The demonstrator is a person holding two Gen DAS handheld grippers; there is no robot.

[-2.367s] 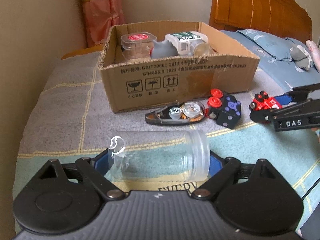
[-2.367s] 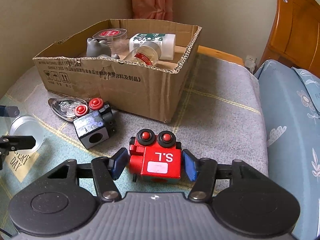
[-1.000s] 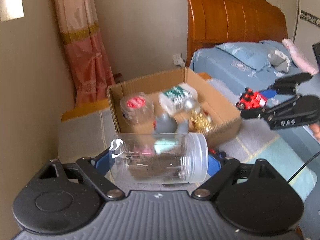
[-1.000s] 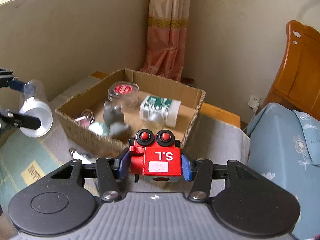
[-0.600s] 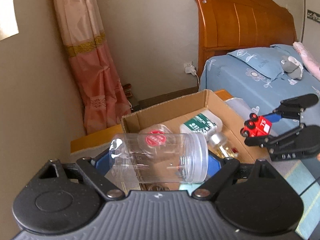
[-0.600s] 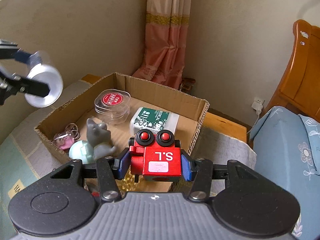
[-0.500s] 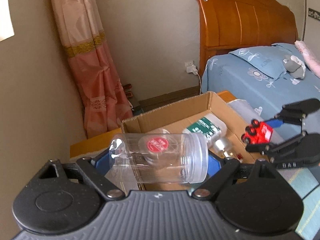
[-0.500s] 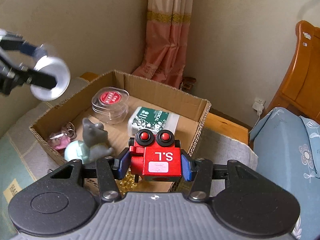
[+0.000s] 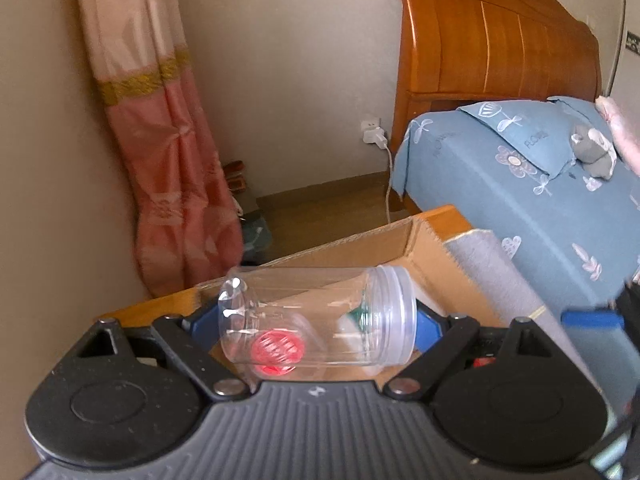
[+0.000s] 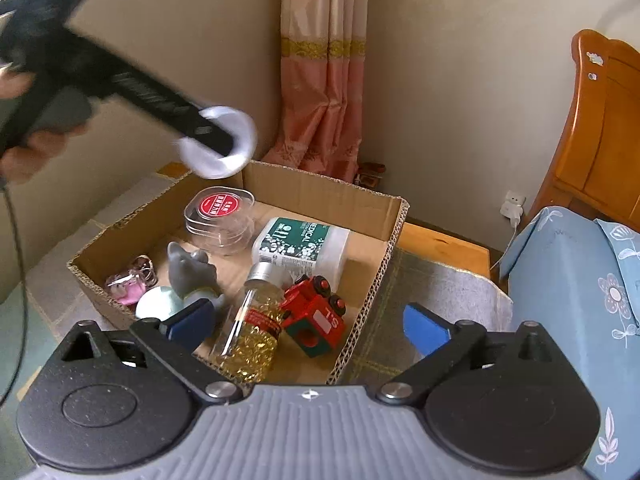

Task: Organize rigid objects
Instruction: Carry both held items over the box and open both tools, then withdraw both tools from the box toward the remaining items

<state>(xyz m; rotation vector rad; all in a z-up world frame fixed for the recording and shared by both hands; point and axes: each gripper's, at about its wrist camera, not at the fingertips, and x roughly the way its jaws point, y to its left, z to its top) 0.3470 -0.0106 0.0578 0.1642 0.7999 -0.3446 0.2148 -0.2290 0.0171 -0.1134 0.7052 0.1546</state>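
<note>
Beige walls [image 9: 280,80], pink curtain [image 9: 168,160] in corner, wooden headboard [image 9: 492,40], blue floral bedding [image 9: 500,200].

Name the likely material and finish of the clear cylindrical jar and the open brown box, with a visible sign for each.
Clear cylindrical jar: probably glossy transparent plastic; things behind show through, highlights glint, moulded threads ring its mouth.
Open brown box: matt corrugated cardboard; its cut edges show the fluting.

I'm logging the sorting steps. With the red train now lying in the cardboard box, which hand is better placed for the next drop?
Left. The left gripper holds the clear jar above the cardboard box. The right gripper is opening and empty, the red train lying in the box below it.
</note>
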